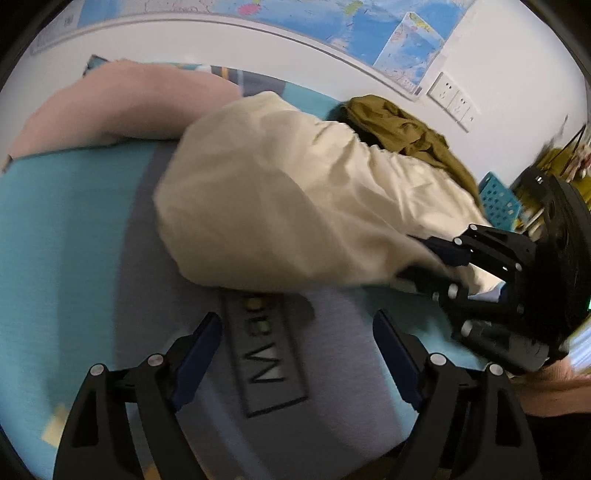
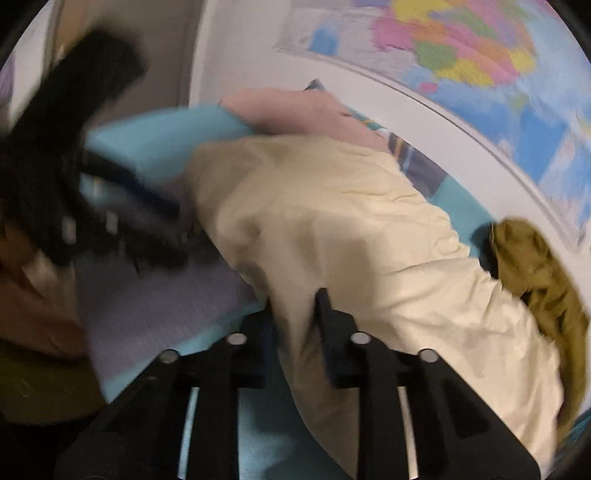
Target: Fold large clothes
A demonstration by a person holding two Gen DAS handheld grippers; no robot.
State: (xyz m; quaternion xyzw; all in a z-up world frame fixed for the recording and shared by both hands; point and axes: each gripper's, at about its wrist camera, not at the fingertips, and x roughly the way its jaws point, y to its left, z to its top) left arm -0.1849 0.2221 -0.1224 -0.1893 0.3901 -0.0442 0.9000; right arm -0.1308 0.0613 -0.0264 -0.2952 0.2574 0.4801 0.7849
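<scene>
A large cream garment (image 1: 295,199) lies bunched on the blue mat (image 1: 66,236); it also fills the right wrist view (image 2: 354,236). My right gripper (image 2: 295,314) is shut on a fold of the cream garment at its near edge; it shows at the right of the left wrist view (image 1: 439,273), its fingers in the cloth. My left gripper (image 1: 297,332) is open and empty, just short of the garment, over a grey patch (image 1: 332,387) with lettering. In the right wrist view the left gripper (image 2: 162,229) is a dark blur at the left.
A pink garment (image 1: 122,107) lies at the far left of the mat, and an olive garment (image 1: 406,129) lies crumpled at the far right by the wall. A blue perforated basket (image 1: 498,199) stands past the mat at the right. Maps hang on the white wall (image 1: 332,14).
</scene>
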